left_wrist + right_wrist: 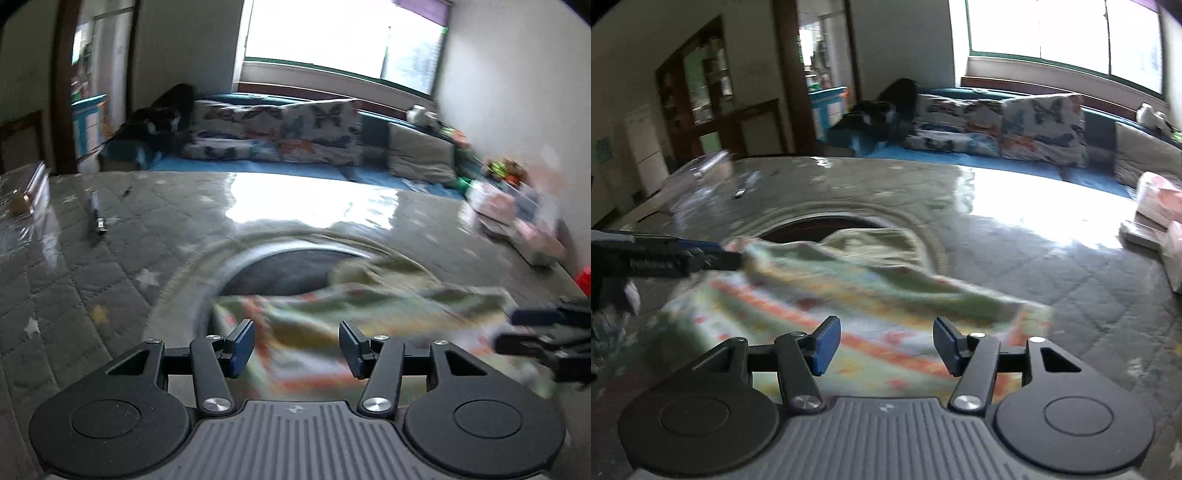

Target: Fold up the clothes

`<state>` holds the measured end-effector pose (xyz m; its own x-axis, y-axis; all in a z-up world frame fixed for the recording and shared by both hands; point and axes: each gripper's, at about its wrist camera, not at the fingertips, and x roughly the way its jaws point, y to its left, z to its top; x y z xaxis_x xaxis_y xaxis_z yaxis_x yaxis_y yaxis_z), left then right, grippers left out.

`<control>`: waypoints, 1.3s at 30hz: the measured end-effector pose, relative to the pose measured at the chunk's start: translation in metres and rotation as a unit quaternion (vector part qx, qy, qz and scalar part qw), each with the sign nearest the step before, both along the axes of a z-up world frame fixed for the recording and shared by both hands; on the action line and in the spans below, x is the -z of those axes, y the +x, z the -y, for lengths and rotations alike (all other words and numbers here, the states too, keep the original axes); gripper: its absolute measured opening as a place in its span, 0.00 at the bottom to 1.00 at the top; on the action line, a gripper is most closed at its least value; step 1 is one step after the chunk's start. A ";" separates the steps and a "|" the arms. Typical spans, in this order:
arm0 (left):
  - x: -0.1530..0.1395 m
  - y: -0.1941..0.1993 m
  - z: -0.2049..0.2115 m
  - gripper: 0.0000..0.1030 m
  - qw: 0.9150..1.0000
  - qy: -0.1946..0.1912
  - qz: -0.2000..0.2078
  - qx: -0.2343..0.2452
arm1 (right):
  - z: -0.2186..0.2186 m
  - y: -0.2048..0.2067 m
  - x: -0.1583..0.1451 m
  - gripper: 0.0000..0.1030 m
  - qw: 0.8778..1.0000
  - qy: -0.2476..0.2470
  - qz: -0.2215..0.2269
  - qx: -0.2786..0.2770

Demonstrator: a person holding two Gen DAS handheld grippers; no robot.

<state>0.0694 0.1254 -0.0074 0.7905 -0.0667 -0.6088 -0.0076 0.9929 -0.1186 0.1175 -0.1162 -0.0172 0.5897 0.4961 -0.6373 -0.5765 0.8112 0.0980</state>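
A patterned garment (369, 314), pale green with orange stripes, lies partly folded on the grey quilted table (110, 266), overlapping a dark round inset (280, 273). In the left wrist view my left gripper (297, 347) hovers over the garment's near left part with its jaws apart and nothing pinched. The right gripper (524, 330) shows at the right edge, also parted. In the right wrist view my right gripper (886, 345) stands open above the garment (849, 295). There the left gripper (735, 254) reaches in from the left, its tips at the garment's far left corner. Motion blur softens the cloth.
A pen-like object (98, 214) and a clear plastic box (22, 199) lie at the table's left. Stacked pink and white packs (517, 221) and a red item (583, 280) sit at the right. A bench with butterfly cushions (295, 136) runs behind under the window.
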 end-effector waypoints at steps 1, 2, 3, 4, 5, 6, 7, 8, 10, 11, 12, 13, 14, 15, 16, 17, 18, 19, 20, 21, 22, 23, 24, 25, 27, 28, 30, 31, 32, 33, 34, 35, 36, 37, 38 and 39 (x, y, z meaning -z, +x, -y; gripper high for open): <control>0.001 -0.007 0.006 0.52 1.000 0.006 0.002 0.010 | -0.005 -0.005 0.000 0.56 1.000 -0.002 0.002 -0.007; 0.002 -0.013 0.012 0.53 1.000 0.011 0.003 0.019 | -0.009 -0.010 0.000 0.56 1.000 -0.005 0.005 -0.013; 0.003 -0.017 0.015 0.52 1.000 0.012 0.002 0.024 | -0.015 -0.015 0.002 0.56 1.000 -0.014 0.011 -0.018; 0.006 -0.022 0.017 0.52 1.000 0.011 0.000 0.027 | -0.020 -0.020 0.004 0.57 0.999 -0.023 0.017 -0.023; 0.008 -0.026 0.019 0.53 0.999 0.011 -0.002 0.030 | -0.025 -0.025 0.007 0.57 0.999 -0.030 0.019 -0.030; 0.010 -0.030 0.021 0.53 0.999 0.011 -0.005 0.031 | -0.029 -0.029 0.009 0.57 0.999 -0.033 0.018 -0.036; 0.013 -0.032 0.022 0.53 0.999 0.014 -0.007 0.031 | -0.032 -0.033 0.012 0.57 0.998 -0.037 0.016 -0.041; 0.016 -0.035 0.023 0.53 0.999 0.017 -0.007 0.030 | -0.035 -0.036 0.015 0.57 0.998 -0.042 0.018 -0.045; 0.020 -0.040 0.025 0.53 0.999 0.024 -0.004 0.030 | -0.039 -0.045 0.017 0.57 0.997 -0.057 0.032 -0.048; 0.019 -0.043 0.025 0.53 0.999 0.026 -0.001 0.029 | -0.040 -0.050 0.017 0.57 0.996 -0.061 0.039 -0.048; 0.018 -0.045 0.025 0.53 0.999 0.027 0.001 0.029 | -0.038 -0.052 0.015 0.57 0.996 -0.058 0.040 -0.048; 0.017 -0.046 0.024 0.53 0.999 0.026 0.003 0.028 | -0.037 -0.054 0.014 0.58 0.997 -0.055 0.041 -0.047; 0.016 -0.046 0.023 0.53 0.999 0.023 0.004 0.028 | -0.035 -0.056 0.012 0.58 0.997 -0.052 0.042 -0.047; 0.016 -0.047 0.023 0.54 0.999 0.022 0.005 0.028 | -0.034 -0.058 0.011 0.58 0.997 -0.050 0.042 -0.047; 0.018 -0.047 0.023 0.54 0.999 0.022 0.004 0.028 | -0.034 -0.058 0.012 0.58 0.997 -0.049 0.042 -0.045; 0.019 -0.047 0.023 0.54 0.999 0.023 0.004 0.029 | -0.035 -0.058 0.012 0.58 0.997 -0.048 0.043 -0.043; 0.021 -0.048 0.024 0.54 0.999 0.025 0.005 0.029 | -0.036 -0.058 0.012 0.58 0.997 -0.046 0.044 -0.041; 0.022 -0.048 0.024 0.54 0.999 0.025 0.006 0.029 | -0.036 -0.058 0.013 0.58 0.997 -0.044 0.045 -0.039; 0.023 -0.049 0.024 0.54 0.999 0.025 0.006 0.028 | -0.038 -0.058 0.013 0.58 0.997 -0.041 0.045 -0.038; 0.023 -0.049 0.024 0.54 0.999 0.024 0.006 0.027 | -0.039 -0.058 0.014 0.58 0.998 -0.038 0.044 -0.038; 0.023 -0.049 0.024 0.54 0.999 0.022 0.005 0.027 | -0.040 -0.058 0.016 0.58 0.998 -0.038 0.043 -0.039; 0.023 -0.049 0.023 0.54 0.999 0.022 0.004 0.028 | -0.041 -0.057 0.017 0.58 0.998 -0.038 0.043 -0.039; 0.024 -0.049 0.023 0.54 0.999 0.020 0.003 0.028 | -0.041 -0.056 0.019 0.59 0.998 -0.038 0.042 -0.038; 0.024 -0.050 0.022 0.54 0.999 0.017 0.001 0.028 | -0.039 -0.055 0.020 0.59 0.998 -0.034 0.037 -0.034; 0.025 -0.050 0.020 0.54 1.000 0.010 0.000 0.027 | -0.036 -0.053 0.021 0.60 0.999 -0.027 0.031 -0.027; 0.024 -0.050 0.020 0.54 1.000 0.008 -0.001 0.026 | -0.033 -0.053 0.021 0.60 0.999 -0.027 0.031 -0.022; 0.023 -0.051 0.020 0.54 1.000 0.006 -0.003 0.023 | -0.027 -0.052 0.022 0.60 0.999 -0.032 0.033 -0.010; 0.024 -0.052 0.021 0.54 1.000 0.007 -0.002 0.023 | -0.021 -0.052 0.024 0.60 0.999 -0.035 0.031 -0.003; 0.024 -0.052 0.021 0.54 1.000 0.006 -0.002 0.022 | -0.015 -0.052 0.026 0.60 0.999 -0.038 0.030 0.005; 0.024 -0.052 0.021 0.54 1.000 0.004 -0.002 0.022 | -0.009 -0.052 0.027 0.60 0.999 -0.040 0.029 0.011; 0.023 -0.052 0.021 0.54 1.000 0.003 -0.002 0.021 | -0.004 -0.052 0.026 0.59 0.999 -0.042 0.031 0.014; 0.023 -0.052 0.021 0.54 1.000 0.002 -0.002 0.021 | 0.001 -0.052 0.025 0.59 0.999 -0.042 0.029 0.020; 0.023 -0.053 0.021 0.54 1.000 0.001 -0.003 0.021 | 0.007 -0.052 0.024 0.59 0.998 -0.042 0.027 0.025; 0.022 -0.053 0.021 0.54 1.000 -0.001 -0.003 0.022 | 0.012 -0.052 0.024 0.59 0.998 -0.041 0.026 0.031; 0.021 -0.053 0.021 0.54 1.000 -0.003 -0.004 0.021 | 0.017 -0.051 0.024 0.58 0.998 -0.040 0.025 0.038; 0.020 -0.052 0.020 0.54 1.000 -0.005 -0.006 0.021 | 0.021 -0.051 0.024 0.58 0.998 -0.041 0.024 0.041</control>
